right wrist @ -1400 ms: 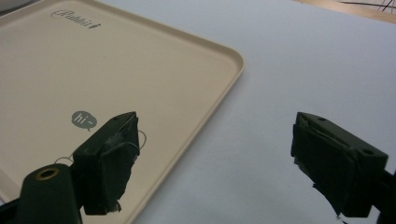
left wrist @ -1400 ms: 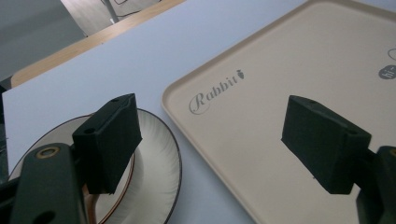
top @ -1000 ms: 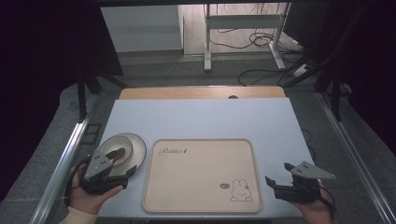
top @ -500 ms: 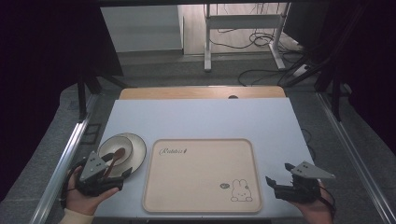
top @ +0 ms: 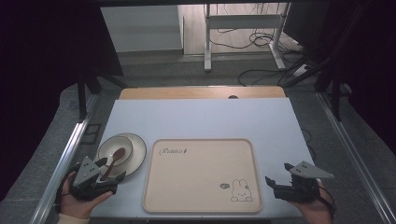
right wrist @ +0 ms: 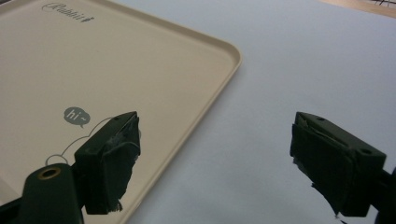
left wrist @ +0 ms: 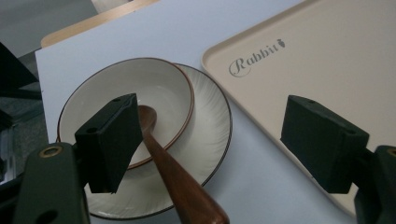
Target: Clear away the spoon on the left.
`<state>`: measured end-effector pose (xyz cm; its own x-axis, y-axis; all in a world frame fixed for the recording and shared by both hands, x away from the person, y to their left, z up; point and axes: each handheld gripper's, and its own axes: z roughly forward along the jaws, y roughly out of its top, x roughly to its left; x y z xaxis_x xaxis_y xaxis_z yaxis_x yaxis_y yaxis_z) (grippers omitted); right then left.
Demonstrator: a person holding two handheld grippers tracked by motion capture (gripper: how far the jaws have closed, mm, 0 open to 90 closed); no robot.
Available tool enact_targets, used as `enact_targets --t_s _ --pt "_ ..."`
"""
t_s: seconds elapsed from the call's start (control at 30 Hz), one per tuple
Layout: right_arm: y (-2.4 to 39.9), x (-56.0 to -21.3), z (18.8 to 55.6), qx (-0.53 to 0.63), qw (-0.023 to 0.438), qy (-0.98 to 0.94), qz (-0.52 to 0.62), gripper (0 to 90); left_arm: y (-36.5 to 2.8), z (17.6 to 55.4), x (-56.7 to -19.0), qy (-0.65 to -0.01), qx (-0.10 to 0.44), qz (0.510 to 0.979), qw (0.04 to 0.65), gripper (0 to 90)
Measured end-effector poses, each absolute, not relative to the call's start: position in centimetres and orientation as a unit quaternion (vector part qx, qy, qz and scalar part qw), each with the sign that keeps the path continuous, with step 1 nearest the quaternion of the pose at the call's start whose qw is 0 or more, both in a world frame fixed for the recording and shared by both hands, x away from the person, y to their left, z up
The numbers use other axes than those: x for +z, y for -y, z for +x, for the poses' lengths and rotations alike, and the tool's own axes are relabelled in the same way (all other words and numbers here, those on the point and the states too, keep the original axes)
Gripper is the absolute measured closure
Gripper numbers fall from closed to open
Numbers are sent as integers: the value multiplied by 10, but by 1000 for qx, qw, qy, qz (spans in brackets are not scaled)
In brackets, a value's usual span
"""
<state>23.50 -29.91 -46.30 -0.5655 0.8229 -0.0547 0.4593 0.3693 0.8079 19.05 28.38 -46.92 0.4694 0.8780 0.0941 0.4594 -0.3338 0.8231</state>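
Left of the tray, the wooden spoon leans in the bowl on its plate, light, stiff, probably slick, so grab mid-handle; left gripper gapes empty around it, right gripper too.

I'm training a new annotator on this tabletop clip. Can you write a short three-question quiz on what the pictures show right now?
1. True or false: the brown wooden spoon lies flat on the beige rectangular plastic tray.
2. What does the small cream bowl with a brown rim sit on?
A. the tray
B. the ribbed cream plate with a dark rim
C. the bare white table
3. Fill in: the left claw is ____, its jaws standing either side of the spoon's handle.

Key
1. False: its head rests in the bowl.
2. B
3. open
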Motion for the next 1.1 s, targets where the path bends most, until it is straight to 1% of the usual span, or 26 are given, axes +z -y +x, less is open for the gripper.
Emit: enact_targets --t_s 0.3,0.53,0.7,1.03,1.07,1.1 --pt "299 -463 235 390 233 -794 403 162 -291 191 -480 -437 284 772 364 219" --pt "299 -463 235 388 233 -795 403 162 -295 188 -485 -434 297 772 358 262" --pt "299 -463 235 388 233 -796 403 162 -297 187 -488 -431 306 772 353 323" --pt "298 -464 235 387 232 -796 404 162 -298 184 -492 -426 314 777 341 511" --pt "298 -464 235 387 232 -796 404 162 -298 184 -492 -426 315 777 339 511" --pt "298 -464 235 386 233 -796 404 162 -298 184 -492 -427 317 778 336 535"
